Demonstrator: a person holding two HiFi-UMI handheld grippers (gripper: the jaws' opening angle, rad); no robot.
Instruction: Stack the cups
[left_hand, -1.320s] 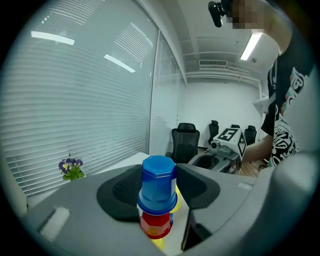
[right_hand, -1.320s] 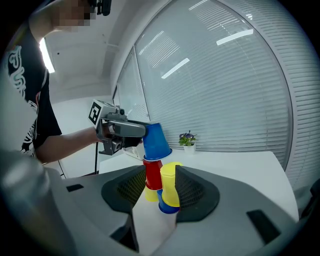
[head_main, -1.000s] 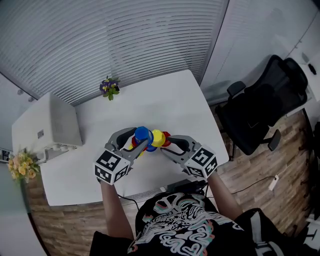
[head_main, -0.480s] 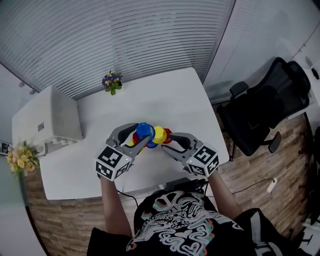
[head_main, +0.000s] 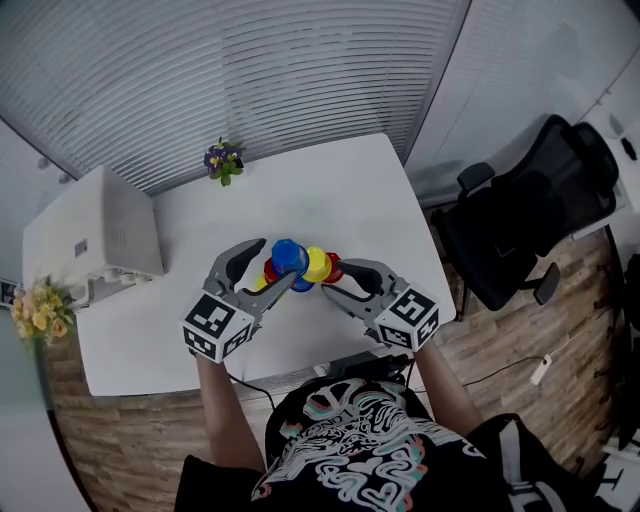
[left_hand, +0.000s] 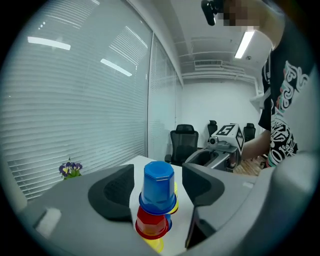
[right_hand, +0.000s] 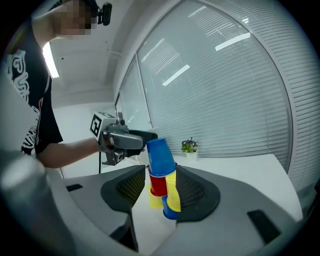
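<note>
Stack of cups (head_main: 303, 272) on a white table (head_main: 330, 190), flanked by both claws. Every visible cup stands inverted, mouth down and closed base up, so each long axis runs vertical; the cups are tiered like a small pyramid. The topmost blue cup (left_hand: 158, 186) lies between the jaws of the left gripper (head_main: 268, 267), level with its fingertips, its eight-sided base pointing at the ceiling and its flared rim resting on the tier below. That claw stands wide: its jaws have just been opening, and clear space shows on either side of the blue cup, so neither pad presses on it. A red cup (left_hand: 151, 222) sits directly beneath, lower between the same jaws. The right gripper (head_main: 337, 281) meets the stack from the opposite side, its jaws moderately apart and just opened a little further, with the middle and lower tiers between them. A thin gap separates one pad from the red cup. A yellow cup (right_hand: 171, 185) lies just beside the other pad, and contact there seems absent, though the wide-angle view leaves this uncertain. Potted flowers (head_main: 222, 160) stand well beyond both sets of fingertips, near the far table edge.
</note>
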